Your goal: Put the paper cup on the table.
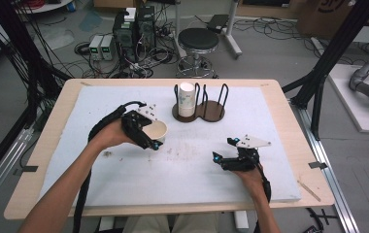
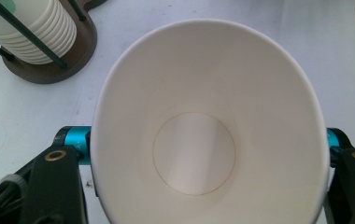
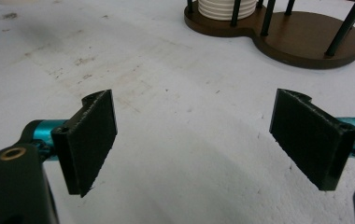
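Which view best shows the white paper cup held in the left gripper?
The left gripper view: the white paper cup opens toward the camera, its inside empty, squeezed oval between the jaws. The high view shows it small in the left gripper, mouth tilted sideways. The right gripper view catches perhaps its edge at the top left, too little to tell.

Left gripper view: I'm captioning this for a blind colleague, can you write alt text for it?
An empty white paper cup, seen straight into its mouth, is squeezed oval between the left tool's two black jaws above a white table. At upper left, a stack of white cups sits in a dark brown holder with black rods.
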### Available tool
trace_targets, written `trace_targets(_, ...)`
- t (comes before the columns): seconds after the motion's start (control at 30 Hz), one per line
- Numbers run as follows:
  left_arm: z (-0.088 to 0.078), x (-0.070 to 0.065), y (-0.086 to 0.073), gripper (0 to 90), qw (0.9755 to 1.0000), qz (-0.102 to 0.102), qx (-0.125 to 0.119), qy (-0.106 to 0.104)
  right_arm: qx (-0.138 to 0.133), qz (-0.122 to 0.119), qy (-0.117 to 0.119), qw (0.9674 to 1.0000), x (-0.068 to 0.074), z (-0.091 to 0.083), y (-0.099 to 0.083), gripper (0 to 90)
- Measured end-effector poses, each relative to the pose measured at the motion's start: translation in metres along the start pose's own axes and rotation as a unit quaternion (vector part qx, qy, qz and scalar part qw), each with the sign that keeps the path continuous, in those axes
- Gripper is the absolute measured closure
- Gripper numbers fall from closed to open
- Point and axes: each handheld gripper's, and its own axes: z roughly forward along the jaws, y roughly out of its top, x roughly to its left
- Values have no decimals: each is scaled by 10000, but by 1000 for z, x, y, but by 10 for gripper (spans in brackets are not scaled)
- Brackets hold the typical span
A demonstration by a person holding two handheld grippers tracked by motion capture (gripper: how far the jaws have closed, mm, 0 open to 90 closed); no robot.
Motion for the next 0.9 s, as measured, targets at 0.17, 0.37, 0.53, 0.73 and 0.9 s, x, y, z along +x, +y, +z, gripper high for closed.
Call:
trace_targets(0.17,9,3,0,298,10000,-51,39,-36,4,1,14,10000,0,0,0,152)
trace_targets(0.37,23,5,-2,298,9999,-75,102,-87,17,-7,13,10000,0,0,0,152)
trace_targets(0.53,31,9,-1,299,9998,-119,149,-56,24,-25,18,10000,0,1,0,152)
trace_targets(0.73,40,12,-1,299,9996,-180,215,-26,13,-9,36,10000,0,0,0,152)
trace_targets(0.9,49,13,0,299,9994,-149,310,37,6,-1,28,10000,0,0,0,152)
